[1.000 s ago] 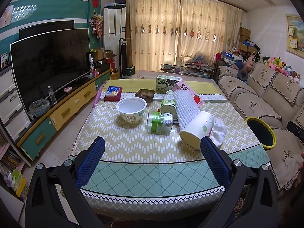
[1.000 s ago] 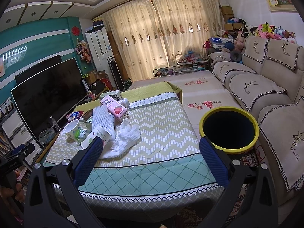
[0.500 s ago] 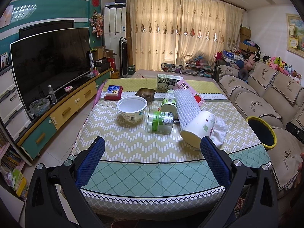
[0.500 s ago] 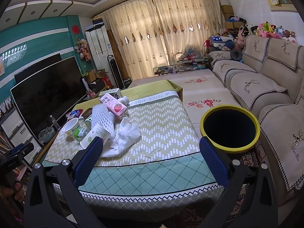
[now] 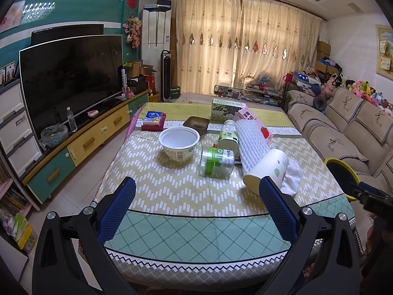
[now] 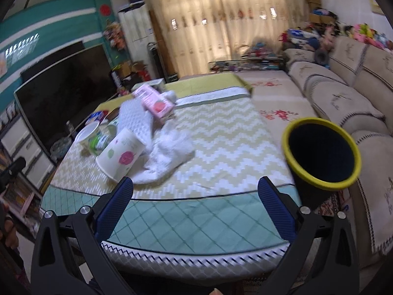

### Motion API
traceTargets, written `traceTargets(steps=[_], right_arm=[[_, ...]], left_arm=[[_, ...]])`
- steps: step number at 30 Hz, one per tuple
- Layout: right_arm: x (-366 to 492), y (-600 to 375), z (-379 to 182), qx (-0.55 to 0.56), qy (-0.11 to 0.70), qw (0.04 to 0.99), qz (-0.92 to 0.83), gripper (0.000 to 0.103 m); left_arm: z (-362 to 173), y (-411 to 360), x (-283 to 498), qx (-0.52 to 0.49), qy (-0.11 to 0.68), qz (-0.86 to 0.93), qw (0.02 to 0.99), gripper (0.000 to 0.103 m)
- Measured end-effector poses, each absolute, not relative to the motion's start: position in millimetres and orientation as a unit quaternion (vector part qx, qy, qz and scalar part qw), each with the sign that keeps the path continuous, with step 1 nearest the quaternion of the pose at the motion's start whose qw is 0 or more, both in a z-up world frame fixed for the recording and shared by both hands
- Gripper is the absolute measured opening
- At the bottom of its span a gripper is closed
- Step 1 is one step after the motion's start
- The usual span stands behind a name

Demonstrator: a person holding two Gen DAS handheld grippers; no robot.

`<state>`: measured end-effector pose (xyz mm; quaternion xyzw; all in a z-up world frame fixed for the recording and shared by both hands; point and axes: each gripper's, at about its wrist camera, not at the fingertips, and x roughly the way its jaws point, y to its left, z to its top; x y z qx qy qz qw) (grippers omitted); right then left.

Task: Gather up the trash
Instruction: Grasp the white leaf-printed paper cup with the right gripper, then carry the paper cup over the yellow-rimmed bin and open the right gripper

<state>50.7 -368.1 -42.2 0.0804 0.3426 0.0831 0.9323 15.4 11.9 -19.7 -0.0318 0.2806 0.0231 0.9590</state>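
I have both tools at the near edge of the table (image 5: 172, 233), over its green diamond border. My left gripper (image 5: 196, 206) is spread wide with nothing between its blue pads, and my right gripper (image 6: 195, 205) is spread just as wide and empty too.

The trash sits in a cluster past the middle of the cloth. In the left view a white bowl (image 5: 178, 142) stands upright to the left. Right of it a green-labelled jar (image 5: 216, 161) lies on its side, with a second green-labelled bottle (image 5: 228, 139) just behind it. Further right a white foam net sleeve (image 5: 251, 145) lies lengthwise, its near end touching a tipped paper cup (image 5: 266, 170), whose mouth faces me. A crumpled white tissue (image 5: 292, 177) lies against the cup's right side. A pink strawberry carton (image 5: 254, 123) leans behind the sleeve, and a green-printed box (image 5: 224, 110) stands at the far end near a brown tray (image 5: 196, 124).

The right view is blurred, yet the cup (image 6: 120, 153), tissue (image 6: 169, 154) and carton (image 6: 153, 103) are recognisable. The yellow-rimmed bin (image 6: 321, 152) stands off the table's right side, beside the sofa (image 6: 343, 98), its mouth dark.
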Motion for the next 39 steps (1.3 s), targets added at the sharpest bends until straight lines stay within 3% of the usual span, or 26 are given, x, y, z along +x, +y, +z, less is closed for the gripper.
traceTargets(steps=[20, 26, 28, 39], right_arm=[[136.1, -235.8, -68.6, -0.188, 0.33, 0.883, 0.275, 0.097], [153.0, -230.2, -74.6, -0.182, 0.34, 0.876, 0.288, 0.097], [158.0, -233.7, -74.1, -0.161, 0.346, 0.876, 0.295, 0.084], [150.9, -268.1, -53.6, -0.069, 0.345, 0.883, 0.31, 0.084]], left_arm=[[-47.6, 22.1, 60.0, -0.041, 0.313, 0.026, 0.949, 0.099], [-52.9, 25.4, 68.1, -0.045, 0.319, 0.026, 0.946, 0.099], [-55.1, 25.1, 71.1, -0.045, 0.322, 0.025, 0.945, 0.099], [-67.2, 20.1, 79.7, -0.047, 0.338, 0.01, 0.94, 0.099]])
